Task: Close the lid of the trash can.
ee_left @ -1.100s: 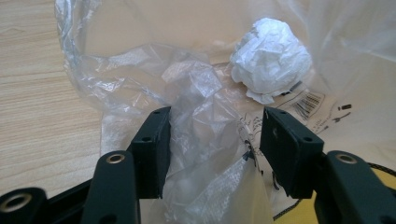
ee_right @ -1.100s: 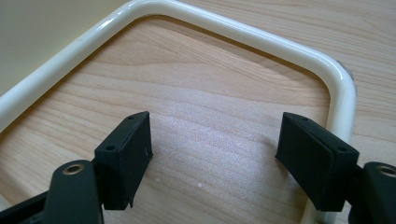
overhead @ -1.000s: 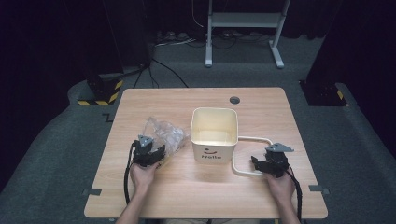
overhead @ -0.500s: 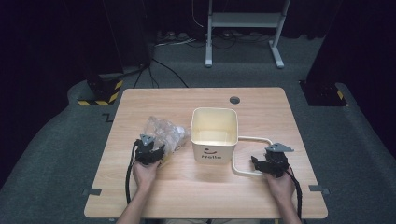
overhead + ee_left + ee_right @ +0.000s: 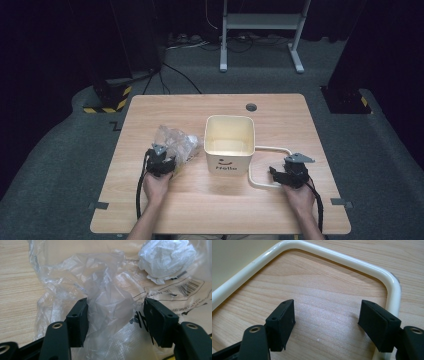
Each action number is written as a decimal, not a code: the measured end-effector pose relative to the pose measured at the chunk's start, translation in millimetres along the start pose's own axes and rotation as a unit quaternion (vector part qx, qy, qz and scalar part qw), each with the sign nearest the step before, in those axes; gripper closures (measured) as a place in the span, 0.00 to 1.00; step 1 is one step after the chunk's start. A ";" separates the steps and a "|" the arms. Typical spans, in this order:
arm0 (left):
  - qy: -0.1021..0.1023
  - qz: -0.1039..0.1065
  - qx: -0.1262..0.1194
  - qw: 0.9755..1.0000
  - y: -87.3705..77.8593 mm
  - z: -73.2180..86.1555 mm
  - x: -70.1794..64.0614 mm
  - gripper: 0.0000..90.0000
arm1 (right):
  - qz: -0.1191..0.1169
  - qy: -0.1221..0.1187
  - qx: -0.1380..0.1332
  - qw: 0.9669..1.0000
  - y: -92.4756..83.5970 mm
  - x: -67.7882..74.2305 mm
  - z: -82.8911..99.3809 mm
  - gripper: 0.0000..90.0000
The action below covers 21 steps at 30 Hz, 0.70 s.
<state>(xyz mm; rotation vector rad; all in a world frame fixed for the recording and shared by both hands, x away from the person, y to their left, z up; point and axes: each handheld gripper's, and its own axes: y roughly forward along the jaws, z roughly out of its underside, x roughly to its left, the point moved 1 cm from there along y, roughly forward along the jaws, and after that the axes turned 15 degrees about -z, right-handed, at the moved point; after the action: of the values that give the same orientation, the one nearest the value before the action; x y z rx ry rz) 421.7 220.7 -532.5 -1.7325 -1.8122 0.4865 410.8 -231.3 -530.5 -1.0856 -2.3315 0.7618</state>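
Near the front edge of the bench (image 5: 220,210), two forearms coming in, each hand around a claw. Left claw (image 5: 113,320) toward the front-left part of the bench, released, jaws apart and just been opening, with a fold of clear plastic bag (image 5: 105,302) standing up between them; the left jaw against the film, the right jaw a little clear of it. Seen from above, left claw (image 5: 161,161) at the near edge of the bag (image 5: 175,142), the bag crumpled flat on the wood just left of the bin. Inside the bag, beyond the jaws, a ball of white paper (image 5: 166,258), and printed black marks with a barcode on the film below it.

Right claw (image 5: 328,320) toward the front-right part of the bench, released, jaws wide apart over bare wood, gripping nothing. Cream handle (image 5: 342,260) of the bin lying flat on the bench and looping round beyond and beside the jaws, its right run just beside the right jaw. From above, right claw (image 5: 289,172) at the near right bend of the handle (image 5: 260,165).

Farther in, mid-bench, the cream square bin (image 5: 230,145) upright, a smiley face and a word on its near wall. Near the far edge, a round grey hole cover (image 5: 251,107).
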 end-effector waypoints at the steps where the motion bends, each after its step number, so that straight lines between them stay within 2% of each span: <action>1: -0.001 0.000 0.003 1.000 0.6 -0.2 -0.1 0.43 | 0.000 0.001 0.000 1.000 0.0 0.0 -0.2 0.32; 4: -0.011 0.005 0.006 1.000 1.4 -0.2 1.7 0.42 | 0.001 -0.001 0.003 1.000 -0.3 -0.1 -1.0 0.36; 7: -0.011 0.007 0.007 1.000 1.6 -0.2 2.0 0.42 | -0.007 0.005 0.000 1.000 -2.1 -1.0 -1.4 0.39; 11: 0.008 -0.003 0.009 1.000 1.2 -0.5 -0.8 0.41 | -0.017 0.013 -0.016 1.000 -6.9 -3.2 -4.8 0.40; 21: 0.010 -0.001 0.009 1.000 1.4 -0.5 -0.7 0.40 | -0.022 0.008 -0.036 0.999 -15.5 -8.5 -19.8 0.46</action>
<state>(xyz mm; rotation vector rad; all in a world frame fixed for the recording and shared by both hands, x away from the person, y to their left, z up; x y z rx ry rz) 423.1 220.0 -533.1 -1.7186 -1.7901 0.4826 419.4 -240.6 -507.2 -1.0618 -2.3772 0.6551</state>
